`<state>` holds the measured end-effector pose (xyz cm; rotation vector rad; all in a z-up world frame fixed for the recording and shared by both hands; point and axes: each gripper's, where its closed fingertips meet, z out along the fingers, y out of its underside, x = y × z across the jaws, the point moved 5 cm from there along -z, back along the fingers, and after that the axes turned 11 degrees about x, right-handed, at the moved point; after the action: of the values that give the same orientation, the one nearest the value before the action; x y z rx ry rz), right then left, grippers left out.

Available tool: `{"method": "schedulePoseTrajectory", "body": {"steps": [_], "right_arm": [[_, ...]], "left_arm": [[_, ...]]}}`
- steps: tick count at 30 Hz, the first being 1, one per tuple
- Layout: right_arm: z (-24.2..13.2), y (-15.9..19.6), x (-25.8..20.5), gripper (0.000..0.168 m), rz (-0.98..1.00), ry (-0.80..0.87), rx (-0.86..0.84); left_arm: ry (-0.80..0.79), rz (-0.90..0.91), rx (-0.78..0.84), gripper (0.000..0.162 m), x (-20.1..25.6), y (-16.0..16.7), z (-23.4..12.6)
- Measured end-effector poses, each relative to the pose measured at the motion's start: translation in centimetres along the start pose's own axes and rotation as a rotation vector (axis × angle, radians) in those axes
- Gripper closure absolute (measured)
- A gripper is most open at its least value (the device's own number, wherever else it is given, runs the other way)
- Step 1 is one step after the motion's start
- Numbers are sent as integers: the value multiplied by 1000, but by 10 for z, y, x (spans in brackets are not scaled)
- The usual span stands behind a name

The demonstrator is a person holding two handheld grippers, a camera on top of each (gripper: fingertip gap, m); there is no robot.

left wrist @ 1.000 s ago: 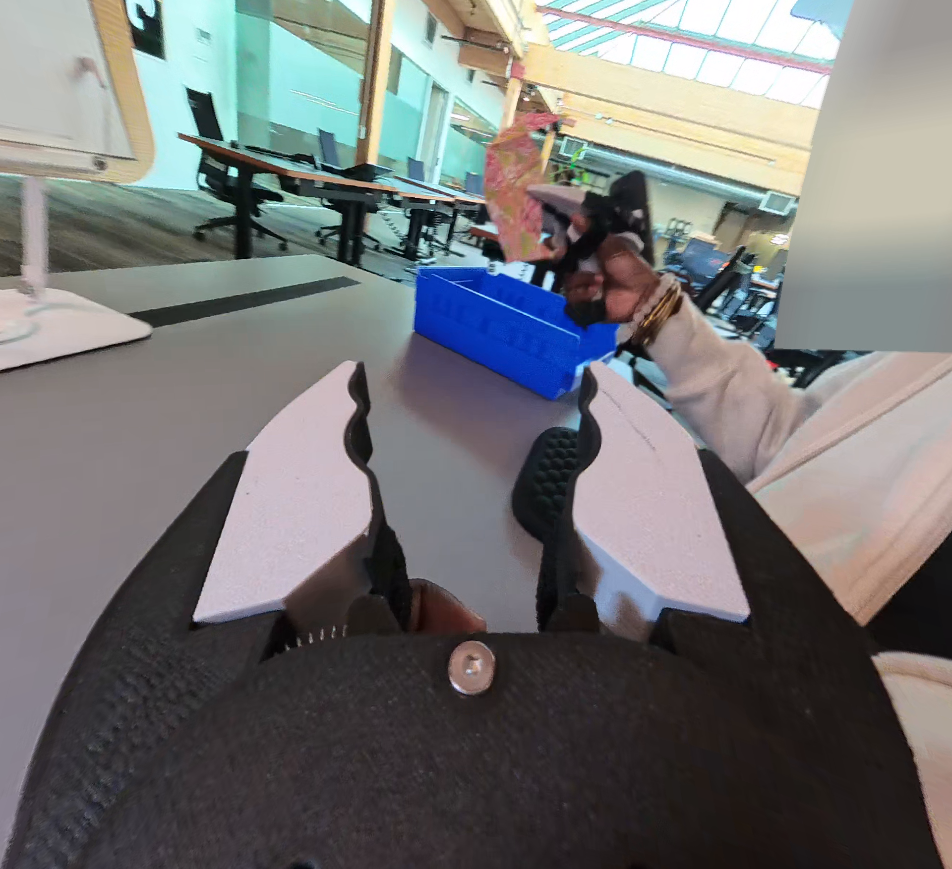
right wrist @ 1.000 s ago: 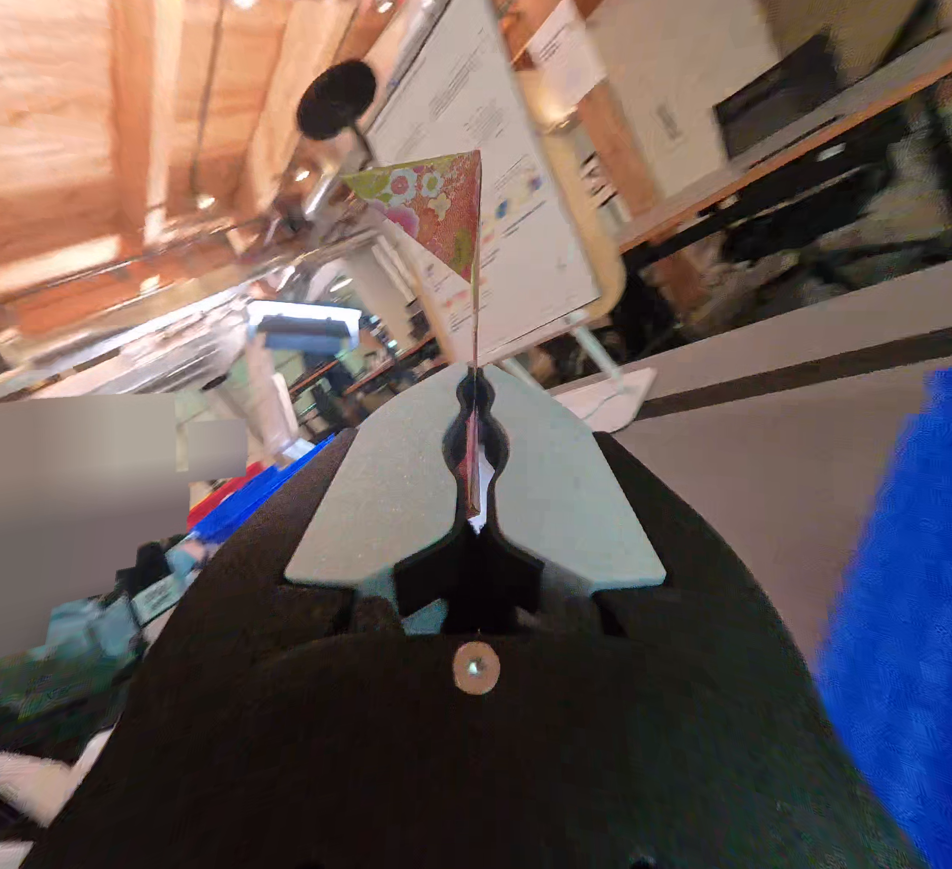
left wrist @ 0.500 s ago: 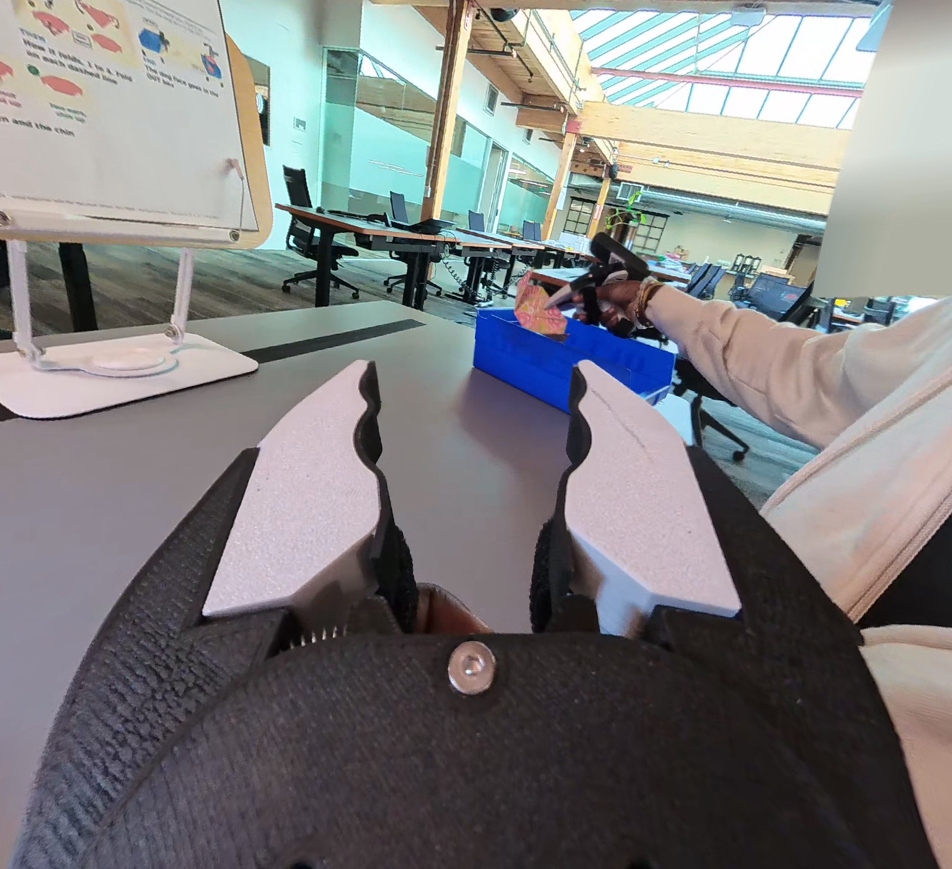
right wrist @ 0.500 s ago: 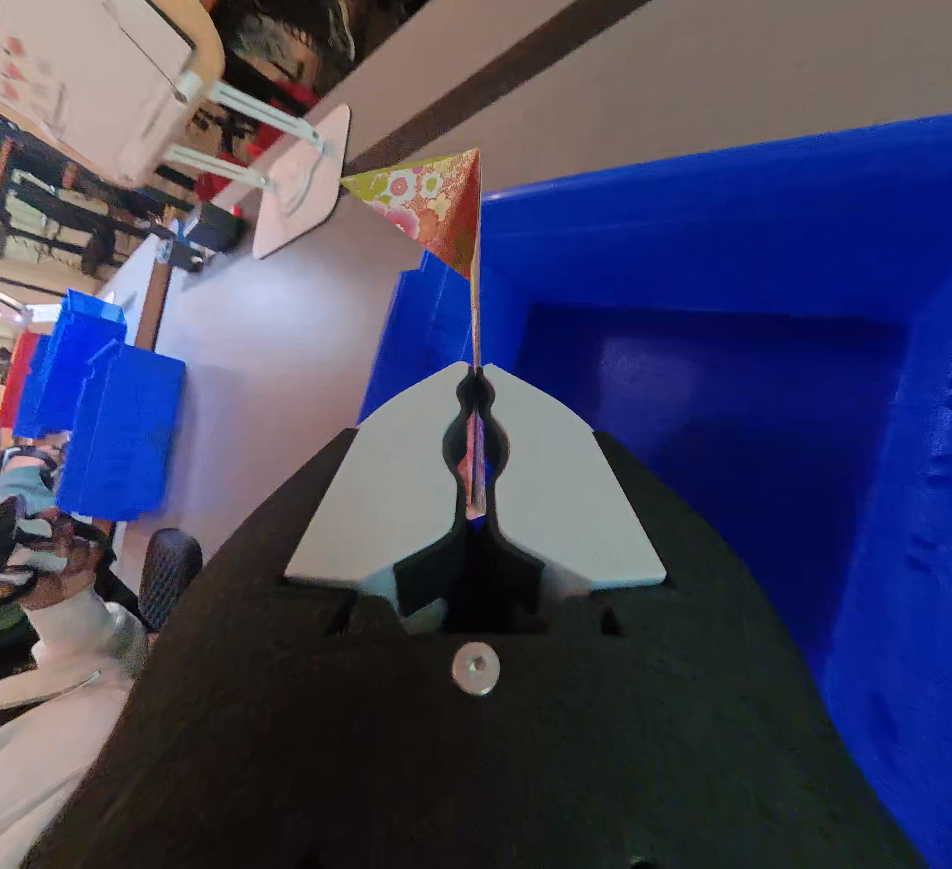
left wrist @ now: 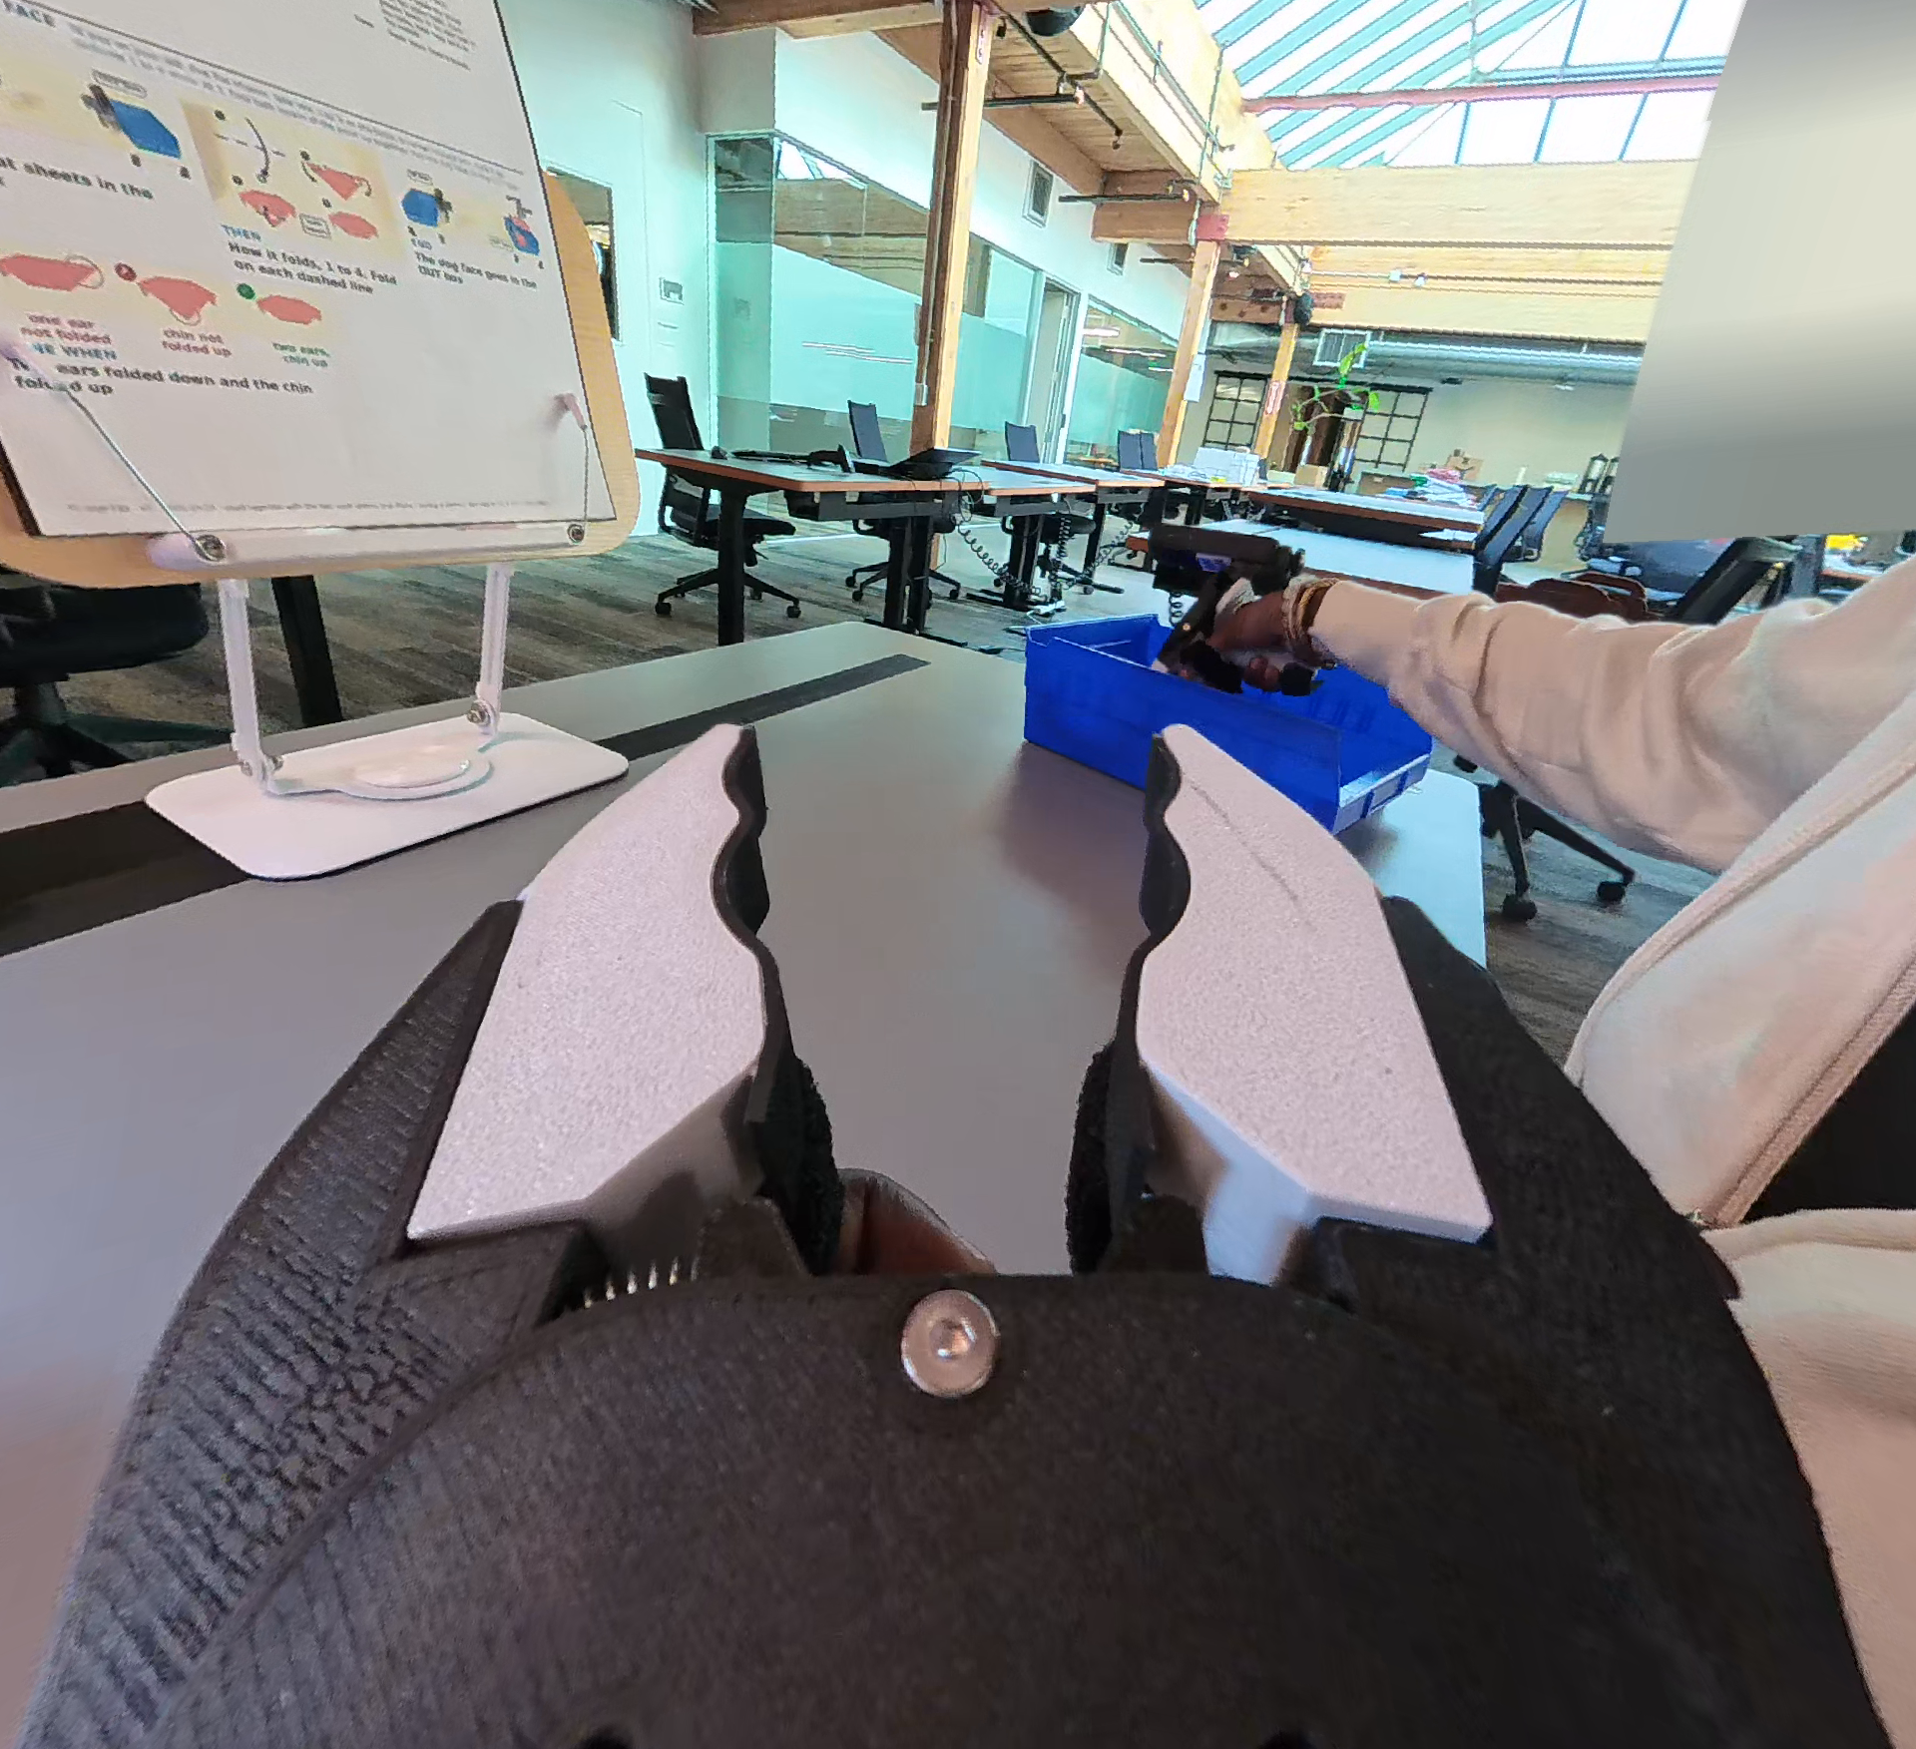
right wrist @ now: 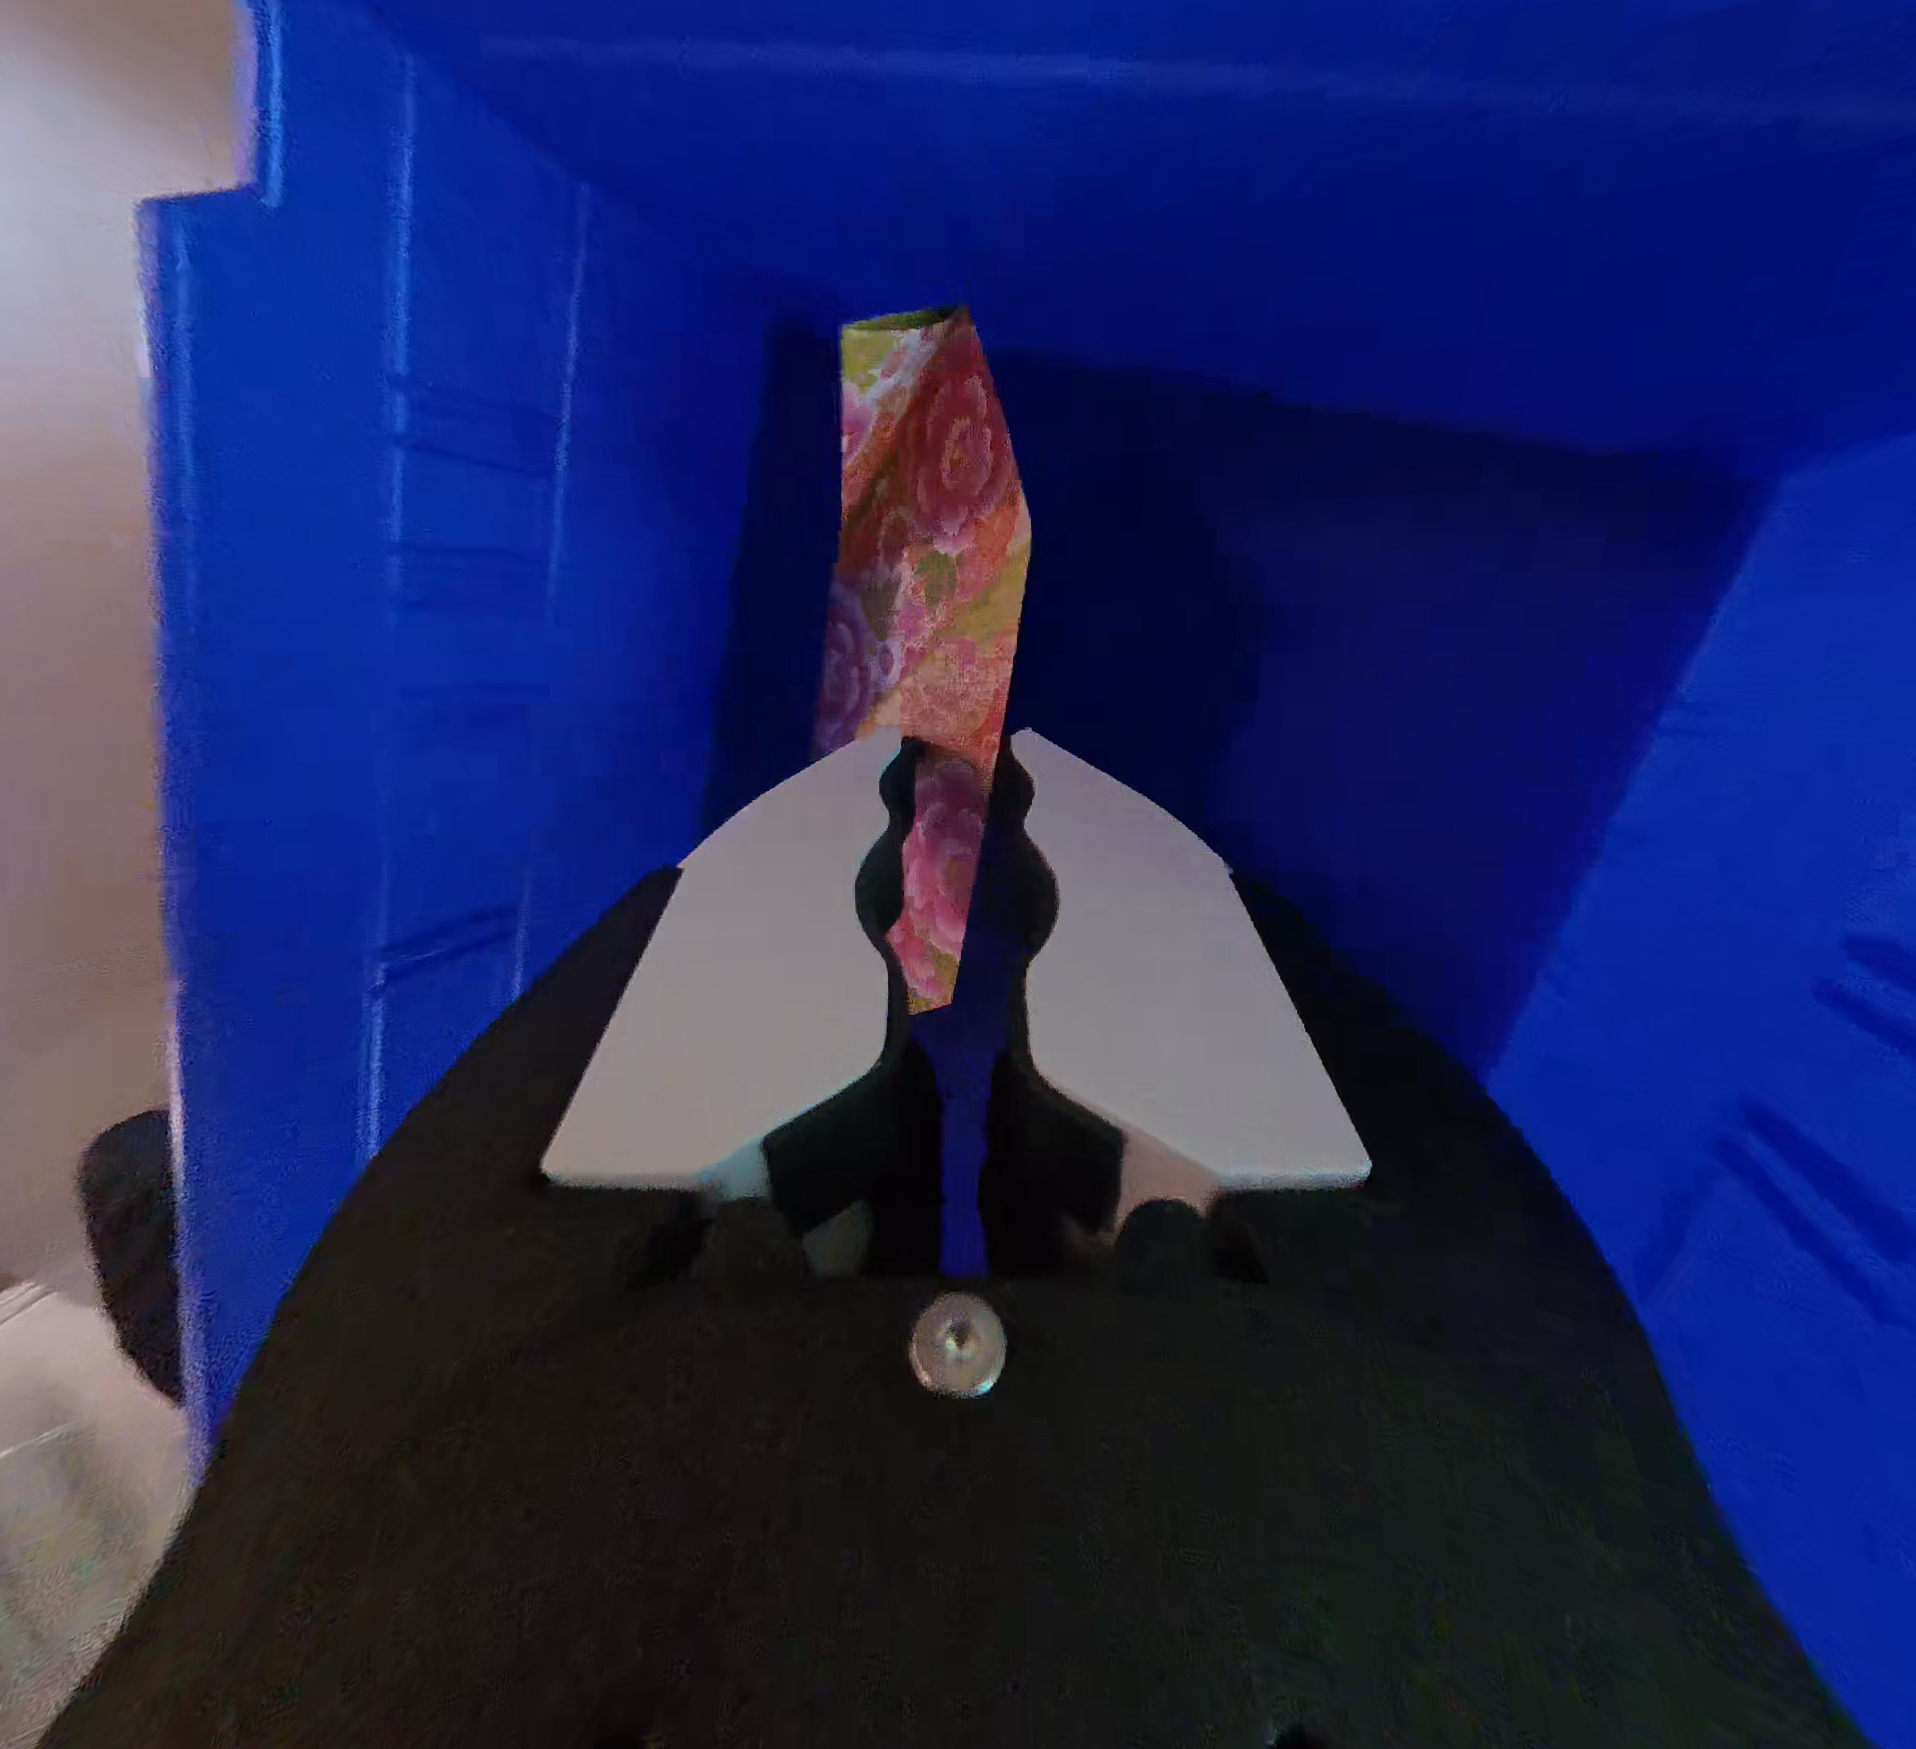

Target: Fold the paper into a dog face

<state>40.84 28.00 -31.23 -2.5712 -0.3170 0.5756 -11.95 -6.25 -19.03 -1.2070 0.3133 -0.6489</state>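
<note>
Folded paper [right wrist: 923, 559] stands between parted right claw [right wrist: 959, 746] tips; inside blue bin [right wrist: 1348, 144].

Bare grey table [left wrist: 933, 922] lies open between the blue plastic bin [left wrist: 1223, 746] and the white-footed instruction stand [left wrist: 394, 787], well apart from it. Inside the bin, blue walls close around the right gripper [right wrist: 959, 746] on three sides; the floral folded paper [right wrist: 923, 549] fills its narrowly parted jaws.
</note>
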Motion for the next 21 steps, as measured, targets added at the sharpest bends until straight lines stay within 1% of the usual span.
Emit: {"method": "schedulePoseTrajectory", "body": {"steps": [2,5,7,8,10,11,13,15,18,20,21], "right_arm": [[-4,-3,1,144,-89,93,9],[-14,-10,-5,137,-224,178,54],[-22,-16,-10,134,-306,237,81],[-28,-21,-14,134,-351,276,121],[-47,-35,-37,134,-488,341,276],[-58,-41,-55,128,-572,353,381],[-81,-47,-101,107,-706,352,597],[-98,-41,-152,81,-802,277,791],[-105,-17,-225,47,-839,26,970],[-100,4,-268,34,-850,-187,1025],[-96,14,-286,32,-859,-284,1047]], "left_arm": [[3,12,2,92,1,-2,0],[6,37,-2,91,3,-5,0],[2,51,-9,91,3,-6,-1],[-4,57,-10,91,3,-6,-1],[-23,57,-10,91,2,-8,-4],[-34,45,-13,91,2,-10,-6],[-58,-7,-20,94,0,-12,-11],[-92,-47,-9,94,-2,-15,-19],[-181,-13,31,94,-8,-20,-36],[-258,59,24,94,-12,-23,-50],[-301,90,-4,94,-15,-24,-59]]}}
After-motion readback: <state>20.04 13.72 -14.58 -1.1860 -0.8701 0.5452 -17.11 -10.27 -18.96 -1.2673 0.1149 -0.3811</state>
